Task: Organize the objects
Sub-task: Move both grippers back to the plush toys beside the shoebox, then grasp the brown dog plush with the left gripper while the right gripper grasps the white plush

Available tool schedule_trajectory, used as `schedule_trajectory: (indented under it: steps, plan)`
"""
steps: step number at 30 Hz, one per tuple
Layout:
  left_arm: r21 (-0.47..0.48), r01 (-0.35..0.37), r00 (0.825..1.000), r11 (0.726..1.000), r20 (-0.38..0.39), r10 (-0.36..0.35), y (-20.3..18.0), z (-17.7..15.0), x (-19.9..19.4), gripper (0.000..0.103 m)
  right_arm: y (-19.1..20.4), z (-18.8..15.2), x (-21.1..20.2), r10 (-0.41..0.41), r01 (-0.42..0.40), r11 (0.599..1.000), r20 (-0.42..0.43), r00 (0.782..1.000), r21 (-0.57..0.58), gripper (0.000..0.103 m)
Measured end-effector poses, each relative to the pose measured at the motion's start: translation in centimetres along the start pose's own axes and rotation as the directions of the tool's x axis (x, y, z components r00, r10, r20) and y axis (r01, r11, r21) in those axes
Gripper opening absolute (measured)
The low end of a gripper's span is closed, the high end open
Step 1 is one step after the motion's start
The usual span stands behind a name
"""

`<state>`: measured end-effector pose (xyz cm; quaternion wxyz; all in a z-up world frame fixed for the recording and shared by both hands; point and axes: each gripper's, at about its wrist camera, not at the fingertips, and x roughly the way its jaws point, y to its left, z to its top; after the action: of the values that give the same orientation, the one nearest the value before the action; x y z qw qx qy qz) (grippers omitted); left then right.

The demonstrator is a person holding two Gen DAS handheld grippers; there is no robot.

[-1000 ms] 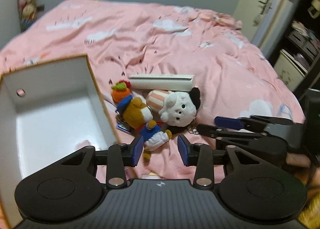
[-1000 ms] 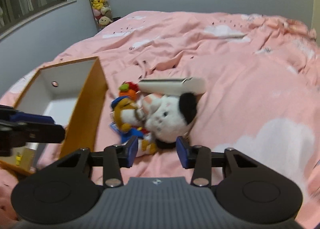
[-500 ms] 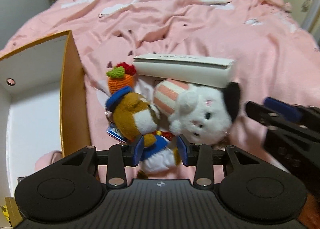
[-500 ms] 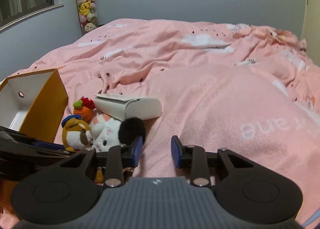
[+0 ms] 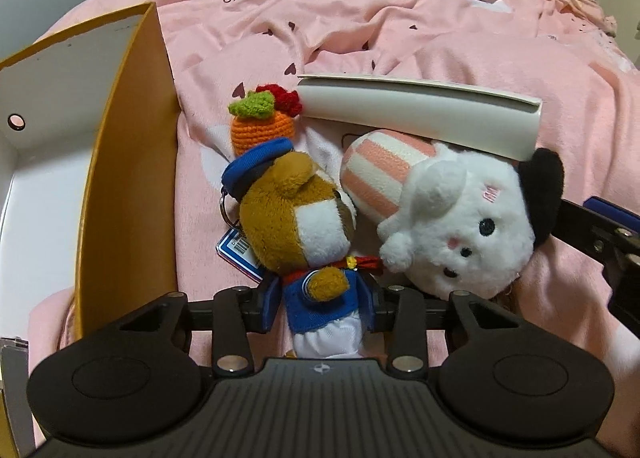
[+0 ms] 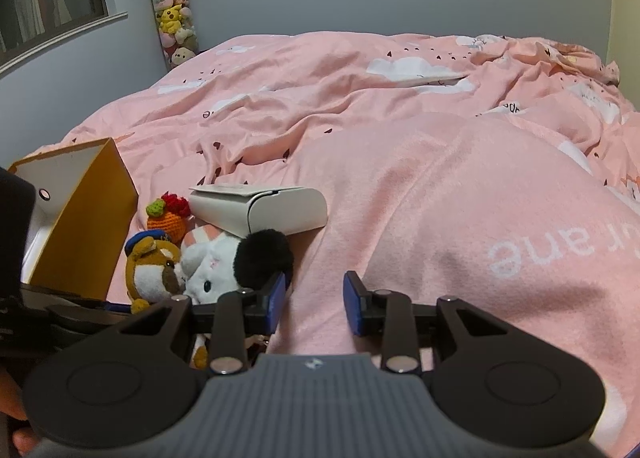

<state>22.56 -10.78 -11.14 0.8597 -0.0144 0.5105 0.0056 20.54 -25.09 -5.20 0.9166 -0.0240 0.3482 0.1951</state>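
Note:
A brown plush in a blue sailor suit (image 5: 296, 217) lies on the pink bed beside a white plush with a black ear (image 5: 460, 234). Behind them are a crochet carrot (image 5: 262, 125) and a white case (image 5: 420, 117). My left gripper (image 5: 320, 308) points steeply down. Its jaws are closing, and the blue pads touch both sides of the brown plush's torso. My right gripper (image 6: 314, 308) hangs open over bare blanket, right of the white plush (image 6: 212, 262), with nothing between its fingers. From the right wrist view I also see the brown plush (image 6: 154, 274).
An open orange box with a white inside (image 5: 120, 137) stands just left of the toys, its wall close to the brown plush. The right gripper's fingers (image 5: 600, 230) reach in from the right beside the white plush. Rumpled pink bedding (image 6: 440, 177) stretches behind.
My left gripper has dropped and moved forward until its pads flank the brown plush's body. The right gripper has pulled away from the toys to the right, and its jaws have narrowed.

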Motion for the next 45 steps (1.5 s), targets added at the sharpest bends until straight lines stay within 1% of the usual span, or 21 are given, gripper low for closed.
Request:
schedule_trajectory:
  steps: [3, 8, 11, 14, 17, 20, 23, 24, 26, 28, 32, 35, 38, 41, 43, 45]
  plan:
    - [0.026, 0.009, 1.000, 1.000, 0.008, -0.009, -0.2, -0.2, -0.6, 0.041, 0.4, -0.1, -0.1, -0.009, 0.009, 1.000, 0.009, 1.000, -0.021, 0.034]
    - [0.058, 0.041, 0.998, 0.997, 0.038, -0.044, -0.1, -0.7, -2.7, 0.040, 0.6, 0.4, -0.4, 0.016, -0.015, 0.999, 0.033, 0.999, -0.031, 0.034]
    - [0.076, 0.054, 0.995, 0.996, 0.081, -0.061, 0.1, -1.0, -4.6, 0.040, 0.8, 1.1, -0.1, 0.034, -0.033, 0.999, 0.025, 0.999, -0.038, 0.035]
    - [0.083, 0.053, 0.990, 0.995, 0.125, -0.063, 0.4, -1.0, -6.3, 0.040, 1.2, 1.9, 0.5, 0.040, -0.040, 0.996, -0.001, 0.999, -0.081, 0.044]
    - [0.075, 0.055, 0.985, 0.996, 0.157, -0.067, 0.9, -0.6, -7.4, 0.040, 1.4, 2.9, 1.0, 0.053, -0.055, 0.993, -0.024, 0.998, -0.106, 0.047]
    - [0.055, 0.070, 0.980, 0.996, 0.181, -0.079, 1.5, 0.0, -8.2, 0.040, 1.5, 3.6, 1.0, 0.056, -0.060, 0.992, -0.040, 0.998, -0.108, 0.053]
    - [0.038, 0.083, 0.978, 0.996, 0.191, -0.089, 2.0, 0.4, -8.7, 0.040, 1.2, 4.0, 0.7, 0.059, -0.063, 0.994, -0.047, 0.997, -0.093, 0.056]
    - [0.035, 0.087, 0.977, 0.996, 0.191, -0.092, 2.1, 0.6, -8.8, 0.040, 1.1, 4.2, 0.5, 0.062, -0.066, 0.994, -0.045, 0.997, -0.087, 0.063]
    - [0.033, 0.094, 0.977, 0.995, 0.187, -0.098, 2.3, 0.9, -8.7, 0.040, 0.9, 4.6, -0.2, 0.086, -0.089, 0.993, -0.035, 0.996, -0.079, 0.068]
    - [0.034, 0.090, 0.979, 0.995, 0.178, -0.095, 2.4, 1.1, -8.5, 0.040, 1.0, 5.1, -0.5, 0.110, -0.113, 0.990, -0.041, 0.993, -0.086, 0.068]
    - [0.036, 0.093, 0.983, 0.995, 0.158, -0.097, 3.0, 1.4, -8.3, 0.040, 2.3, 5.6, 0.7, 0.101, -0.120, 0.979, -0.117, 0.988, -0.167, 0.068]
    - [0.028, 0.102, 0.983, 0.994, 0.153, -0.105, 3.7, 1.5, -8.3, 0.040, 3.1, 5.4, 2.1, 0.120, -0.161, 0.963, -0.190, 0.974, -0.215, 0.068]
    - [0.019, 0.105, 0.983, 0.994, 0.147, -0.107, 4.2, 1.6, -8.1, 0.040, 3.8, 5.2, 3.4, 0.113, -0.172, 0.955, -0.238, 0.965, -0.243, 0.068]
    - [0.004, 0.113, 0.984, 0.994, 0.136, -0.113, 4.6, 1.6, -7.8, 0.040, 4.4, 5.0, 4.6, 0.131, -0.212, 0.943, -0.300, 0.945, -0.258, 0.068]
    - [-0.001, 0.119, 0.984, 0.993, 0.133, -0.117, 4.8, 1.6, -7.7, 0.040, 4.9, 5.0, 5.1, 0.132, -0.226, 0.934, -0.319, 0.938, -0.278, 0.068]
    - [-0.007, 0.125, 0.984, 0.992, 0.130, -0.123, 4.8, 1.5, -7.5, 0.040, 5.1, 5.1, 6.0, 0.140, -0.245, 0.929, -0.350, 0.926, -0.278, 0.069]
